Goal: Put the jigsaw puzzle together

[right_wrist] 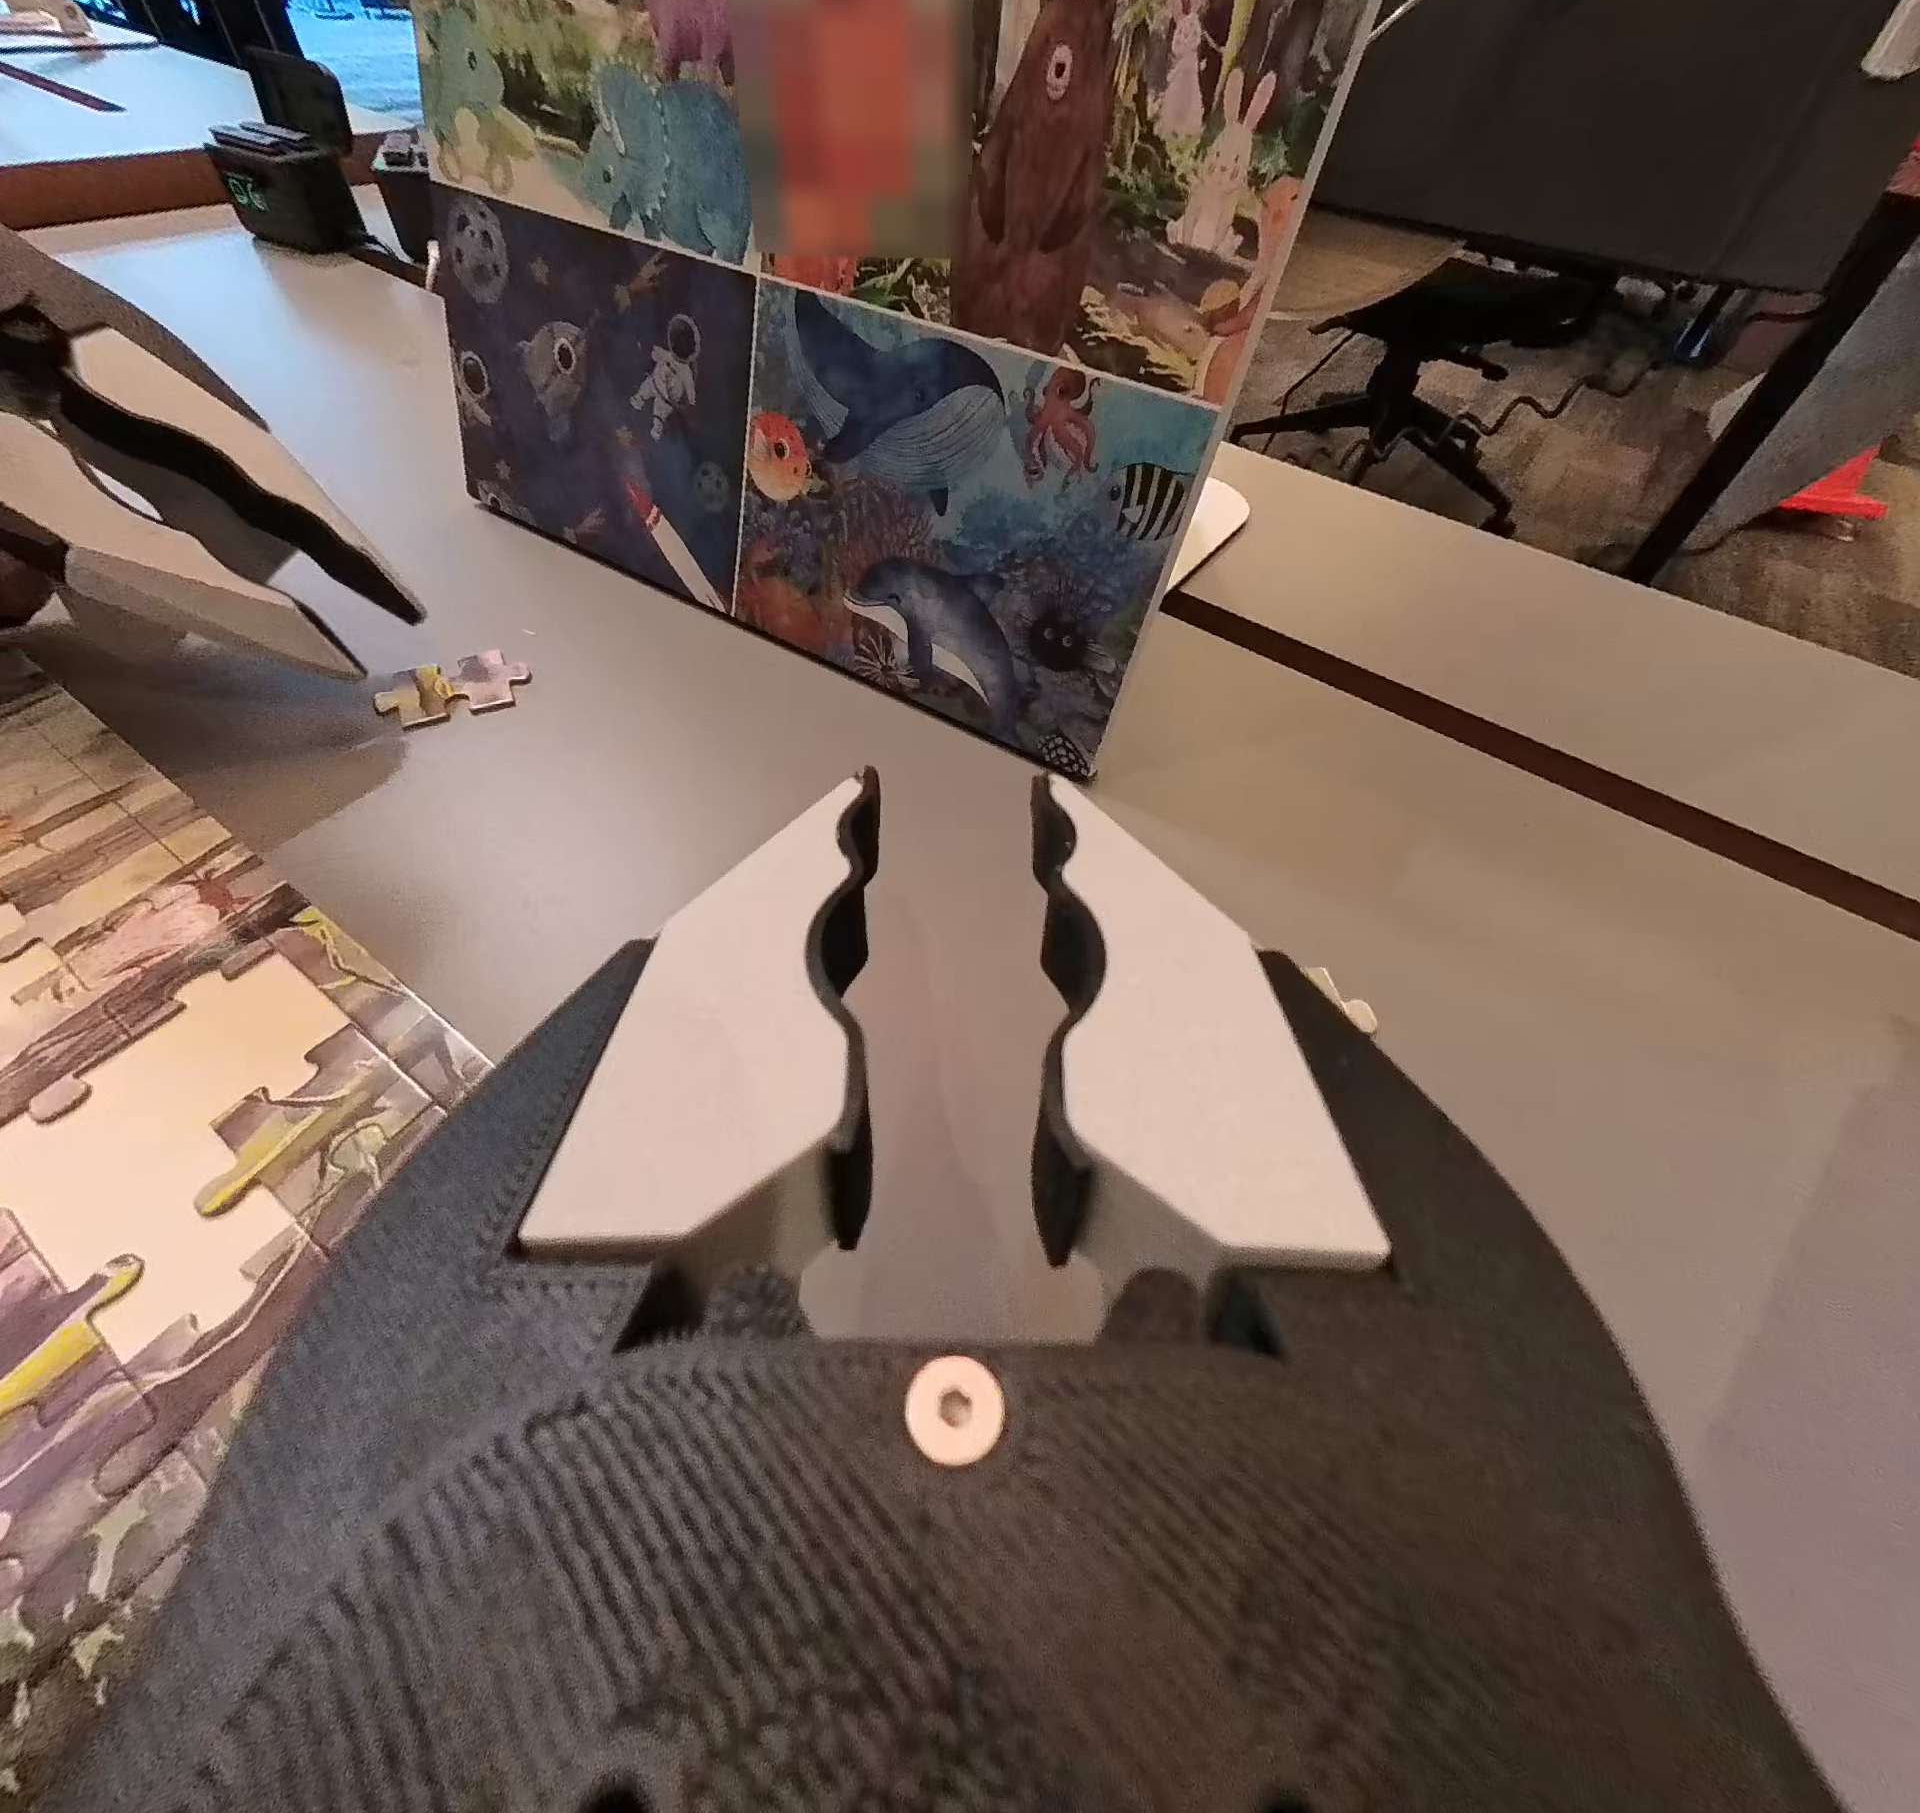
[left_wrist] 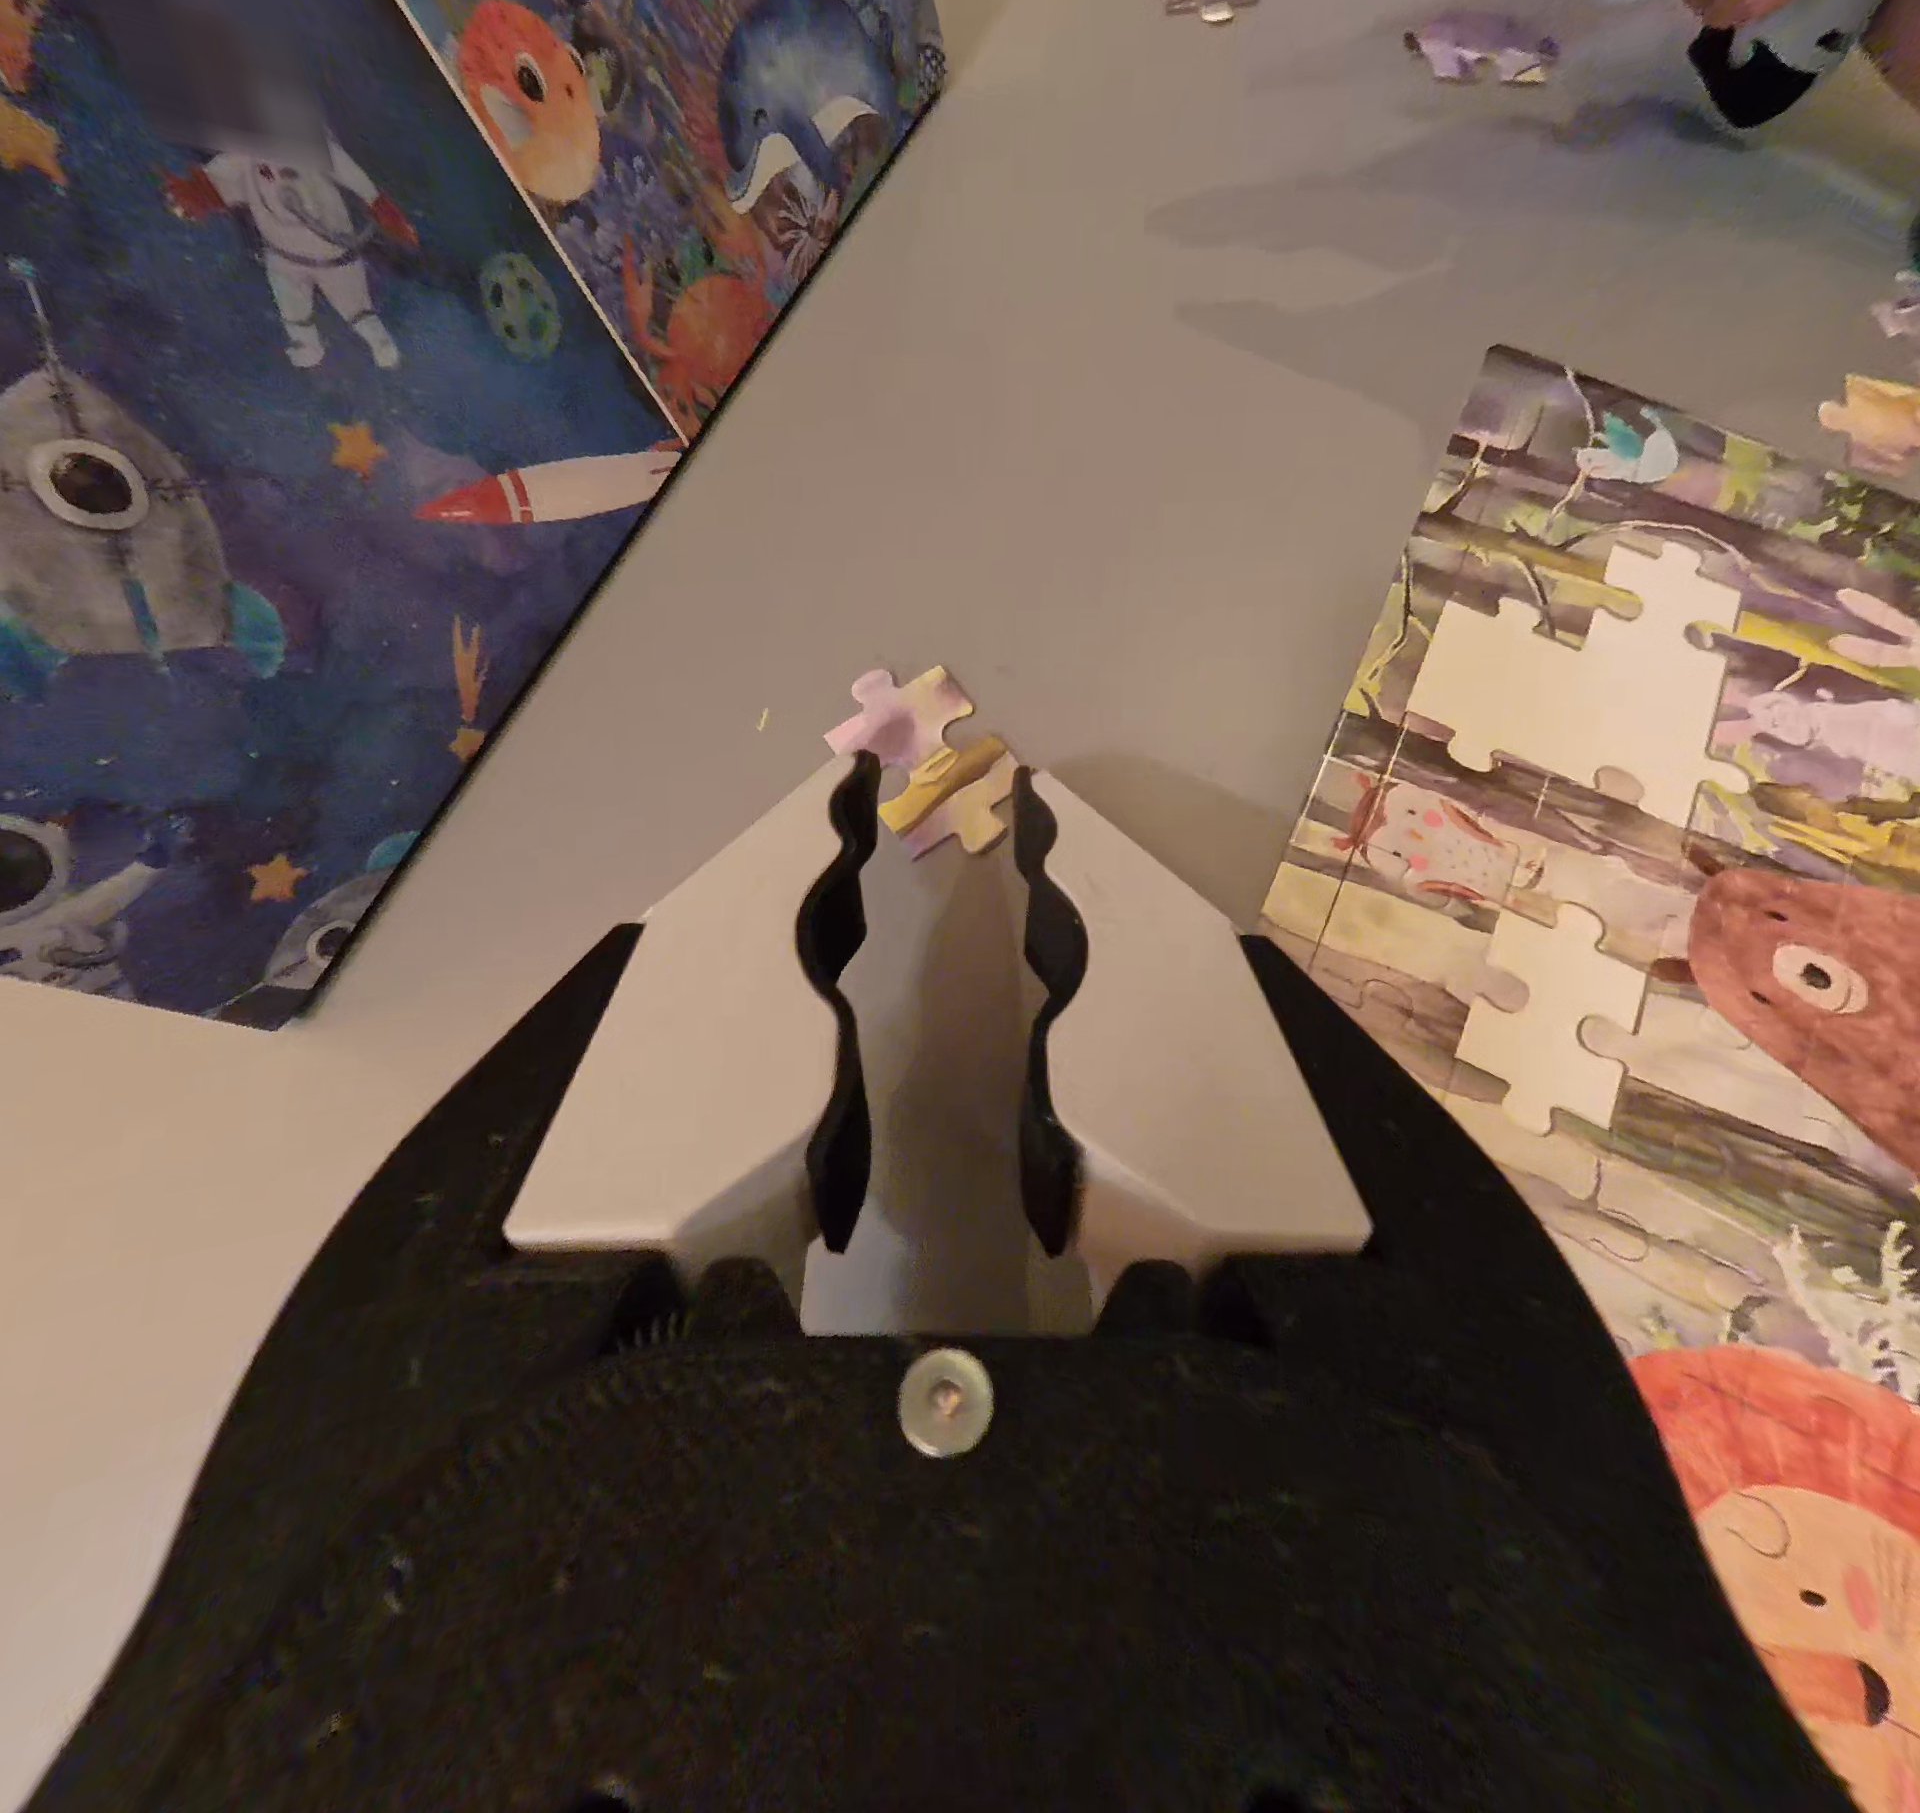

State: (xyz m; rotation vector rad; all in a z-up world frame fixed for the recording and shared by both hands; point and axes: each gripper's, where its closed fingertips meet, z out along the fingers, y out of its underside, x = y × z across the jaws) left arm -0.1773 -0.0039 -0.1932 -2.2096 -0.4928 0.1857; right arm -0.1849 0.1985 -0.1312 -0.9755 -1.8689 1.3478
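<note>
Cardboard puzzle point(left_wrist: 1621, 932) is mostly assembled, a few blank gaps left; loose pieces point(left_wrist: 930, 766) lie just ahead of the left gripper point(left_wrist: 943, 776), jaws apart, gripping nothing. Right gripper point(right_wrist: 951, 787) hangs open, empty.

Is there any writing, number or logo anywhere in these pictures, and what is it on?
Black device in the background: green marks on its front, too small to read.
Picture box: pictures only, no words showing.
Puzzle and loose pieces: no writing.
</note>
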